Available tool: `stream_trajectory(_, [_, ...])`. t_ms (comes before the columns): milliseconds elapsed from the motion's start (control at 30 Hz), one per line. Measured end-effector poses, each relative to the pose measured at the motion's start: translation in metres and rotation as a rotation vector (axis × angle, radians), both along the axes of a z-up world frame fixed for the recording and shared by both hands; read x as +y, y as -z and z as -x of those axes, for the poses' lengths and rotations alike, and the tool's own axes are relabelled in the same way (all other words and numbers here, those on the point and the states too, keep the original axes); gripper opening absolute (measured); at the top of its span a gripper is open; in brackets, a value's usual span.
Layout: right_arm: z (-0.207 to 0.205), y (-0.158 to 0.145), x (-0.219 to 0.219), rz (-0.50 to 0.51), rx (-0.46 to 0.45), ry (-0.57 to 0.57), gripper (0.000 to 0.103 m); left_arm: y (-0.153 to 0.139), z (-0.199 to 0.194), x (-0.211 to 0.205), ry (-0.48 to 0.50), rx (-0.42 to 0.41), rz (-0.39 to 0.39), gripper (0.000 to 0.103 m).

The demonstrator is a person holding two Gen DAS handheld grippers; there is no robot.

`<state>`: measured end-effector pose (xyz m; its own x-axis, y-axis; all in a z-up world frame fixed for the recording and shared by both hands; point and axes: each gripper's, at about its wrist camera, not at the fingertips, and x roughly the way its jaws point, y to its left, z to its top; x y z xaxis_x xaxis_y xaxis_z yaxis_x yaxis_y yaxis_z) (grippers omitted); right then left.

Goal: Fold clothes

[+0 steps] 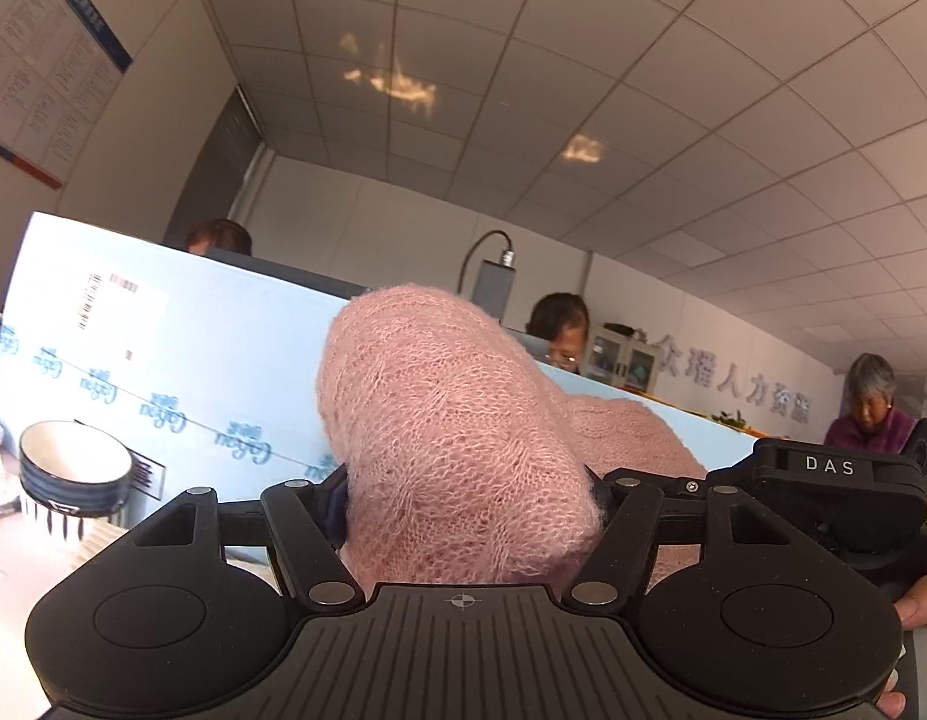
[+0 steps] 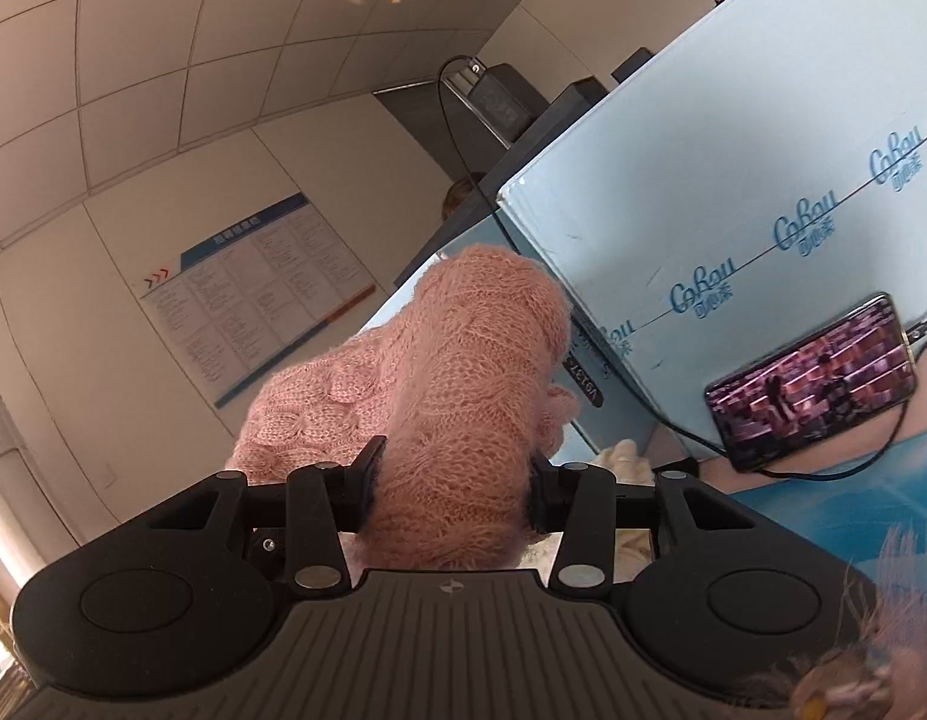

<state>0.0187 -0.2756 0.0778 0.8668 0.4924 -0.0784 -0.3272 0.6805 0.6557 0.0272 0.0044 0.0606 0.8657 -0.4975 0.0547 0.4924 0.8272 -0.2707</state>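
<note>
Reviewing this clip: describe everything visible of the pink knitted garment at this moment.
The pink knitted garment is a fuzzy, loose-knit piece with a cable-like pattern, looking like soft mohair-type wool. It is bunched, not flat. A thick fold stands up between the fingers of the left gripper, which press on it, and another bunch is clamped in the right gripper. More of it trails off behind each bunch. Its full shape is hidden.

blue carton (image 1: 181,360), striped bowl (image 1: 73,468), phone (image 2: 811,378)
</note>
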Motion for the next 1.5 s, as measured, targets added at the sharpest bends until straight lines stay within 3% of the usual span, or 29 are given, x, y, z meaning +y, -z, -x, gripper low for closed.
stream_trajectory(200, [-0.051, 0.017, 0.026, 0.009, 0.033, -0.049, 0.043, 0.019, -0.028, 0.025, -0.104, 0.092, 0.064, 0.066])
stream_trajectory(367, [-0.090, 0.043, 0.053, 0.145, 0.075, -0.006, 0.046, 0.041, -0.050, 0.031, -0.229, 0.197, 0.029, 0.068])
stream_trajectory(433, [-0.098, 0.052, 0.056, 0.155, 0.105, 0.021, 0.052, 0.047, -0.057, 0.036, -0.264, 0.234, 0.025, 0.083])
stream_trajectory(500, [-0.107, 0.061, 0.058, 0.165, 0.135, 0.047, 0.069, 0.049, -0.060, 0.039, -0.316, 0.247, 0.022, 0.091])
stream_trajectory(600, [-0.116, 0.073, 0.061, 0.207, 0.181, 0.056, 0.070, 0.052, -0.071, 0.037, -0.369, 0.284, -0.028, 0.099])
stream_trajectory(733, [-0.123, 0.081, 0.063, 0.241, 0.209, 0.081, 0.074, 0.056, -0.078, 0.027, -0.426, 0.302, -0.125, 0.103])
stream_trajectory(867, [-0.112, 0.081, 0.062, 0.242, 0.198, 0.092, 0.078, 0.062, -0.069, 0.029, -0.417, 0.255, -0.119, 0.103])
stream_trajectory(967, [-0.084, 0.073, 0.065, 0.246, 0.173, 0.152, 0.094, 0.060, -0.059, 0.032, -0.408, 0.192, -0.093, 0.103])
stream_trajectory(1233, [-0.035, 0.069, 0.055, 0.358, 0.061, 0.212, 0.102, 0.045, -0.020, 0.009, -0.552, -0.002, -0.133, 0.103])
stream_trajectory(1333, [-0.026, 0.072, 0.049, 0.399, 0.035, 0.240, 0.103, 0.040, -0.004, -0.002, -0.576, -0.019, -0.144, 0.103])
stream_trajectory(1500, [-0.009, 0.074, 0.047, 0.512, -0.058, 0.278, 0.103, 0.040, 0.022, -0.022, -0.649, 0.032, -0.211, 0.103])
